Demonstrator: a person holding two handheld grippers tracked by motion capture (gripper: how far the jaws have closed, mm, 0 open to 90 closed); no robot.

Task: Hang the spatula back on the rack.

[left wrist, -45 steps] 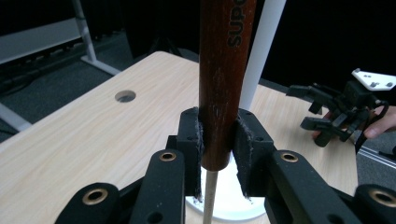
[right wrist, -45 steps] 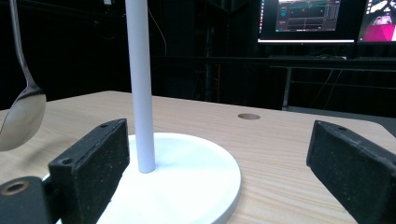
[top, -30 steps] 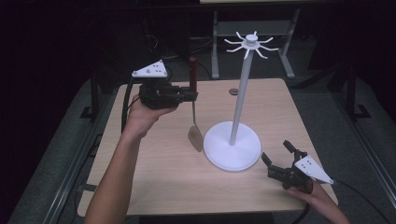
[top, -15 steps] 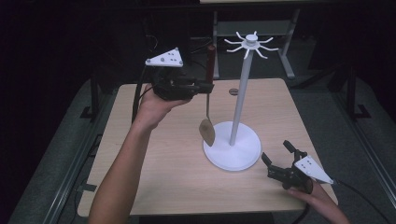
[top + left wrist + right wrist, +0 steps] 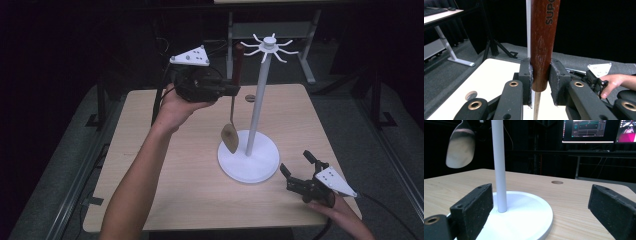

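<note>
A metal spatula with a dark red-brown wooden handle (image 5: 238, 62) hangs upright, its blade (image 5: 230, 137) just left of the white stand's pole (image 5: 258, 102). My left gripper (image 5: 234, 90) is raised above the table and shut on that handle (image 5: 543, 45); the pole rises right behind it. The stand has a round white base (image 5: 250, 160) and hooks (image 5: 269, 46) spreading from its top. My right gripper (image 5: 296, 170) rests low near the table's front right corner, open, jaws aimed at the base (image 5: 524, 220). The spatula blade (image 5: 460, 145) shows at upper left there.
The wooden table (image 5: 165, 170) has a small round hole (image 5: 250, 98) near its far edge. Dark floor and metal frame legs (image 5: 300, 55) lie behind. A monitor (image 5: 589, 131) glows in the background of the right gripper view.
My left gripper has lifted the spatula and carried it right, close against the stand's pole. The right gripper has stayed put.
</note>
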